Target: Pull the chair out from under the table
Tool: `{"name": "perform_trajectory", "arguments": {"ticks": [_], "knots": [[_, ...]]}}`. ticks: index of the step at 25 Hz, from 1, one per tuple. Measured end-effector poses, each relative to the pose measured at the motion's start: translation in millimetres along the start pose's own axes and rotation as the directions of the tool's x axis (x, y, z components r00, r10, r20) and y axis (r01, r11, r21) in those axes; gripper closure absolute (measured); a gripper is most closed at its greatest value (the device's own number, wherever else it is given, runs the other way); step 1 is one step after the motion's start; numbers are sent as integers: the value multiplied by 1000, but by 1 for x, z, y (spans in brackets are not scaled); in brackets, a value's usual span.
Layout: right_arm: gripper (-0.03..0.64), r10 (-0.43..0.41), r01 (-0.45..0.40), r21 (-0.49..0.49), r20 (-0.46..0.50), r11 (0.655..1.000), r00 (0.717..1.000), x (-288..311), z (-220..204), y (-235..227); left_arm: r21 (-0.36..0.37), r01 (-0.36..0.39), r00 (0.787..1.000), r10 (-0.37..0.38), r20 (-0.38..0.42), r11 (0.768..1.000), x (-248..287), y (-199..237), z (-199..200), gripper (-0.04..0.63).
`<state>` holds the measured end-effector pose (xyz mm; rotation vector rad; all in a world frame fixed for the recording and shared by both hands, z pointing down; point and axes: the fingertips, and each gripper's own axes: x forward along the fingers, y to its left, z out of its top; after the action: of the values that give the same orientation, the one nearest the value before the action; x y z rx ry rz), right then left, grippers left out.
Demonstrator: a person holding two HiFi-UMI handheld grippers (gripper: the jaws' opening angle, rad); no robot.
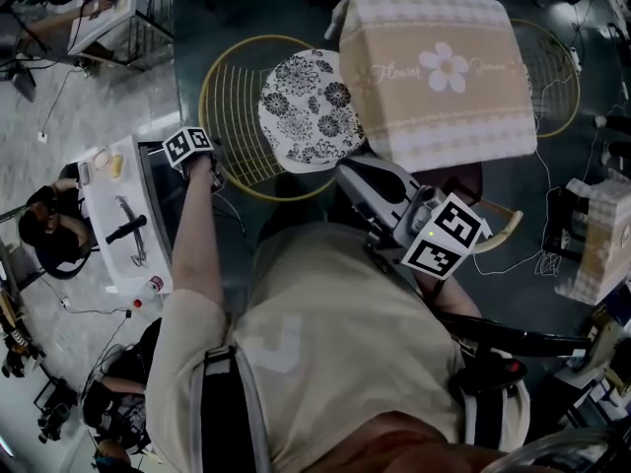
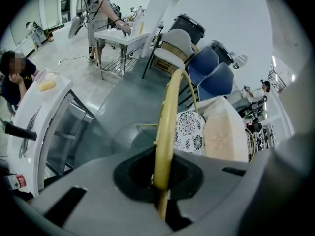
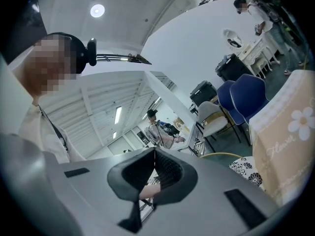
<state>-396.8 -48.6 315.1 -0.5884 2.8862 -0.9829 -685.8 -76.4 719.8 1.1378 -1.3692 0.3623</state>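
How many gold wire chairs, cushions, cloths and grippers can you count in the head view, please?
Gold wire chairs: 2, the held chair and the far chair
Floral cushion: 1
Beige cloth: 1
Grippers: 2, the left gripper shut on the held chair's rim and the right gripper shut and empty
Total: 6

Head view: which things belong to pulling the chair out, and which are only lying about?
Job in hand: yellow wire chair; its floral cushion; cloth-covered table; left gripper, fingers shut on the chair's rim.
Lying about: white side table; second wire chair; blue chairs; right gripper, shut and empty.
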Motion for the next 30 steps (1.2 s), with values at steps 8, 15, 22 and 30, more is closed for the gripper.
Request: {"name": "perform_trajectory", "arguments": {"ticks": [8, 15, 22, 30], "knots": [[606, 25, -25, 1, -19, 1000, 1000, -15, 13, -15, -67, -28, 999, 30, 25, 997, -5, 0, -3, 584], [607, 31, -31, 5, -31, 1000, 999, -21, 20, -26, -101, -38, 998, 42, 37, 994, -5, -1, -1, 577], [606, 32, -32, 10, -33, 999, 999, -21, 24, -23, -75, -34, 999, 36, 30, 997, -10, -5, -1, 577], [607, 33, -33, 22, -32, 999, 999, -22, 23, -35, -92, -44, 998, 47, 34, 995, -6, 0, -6, 577]]}}
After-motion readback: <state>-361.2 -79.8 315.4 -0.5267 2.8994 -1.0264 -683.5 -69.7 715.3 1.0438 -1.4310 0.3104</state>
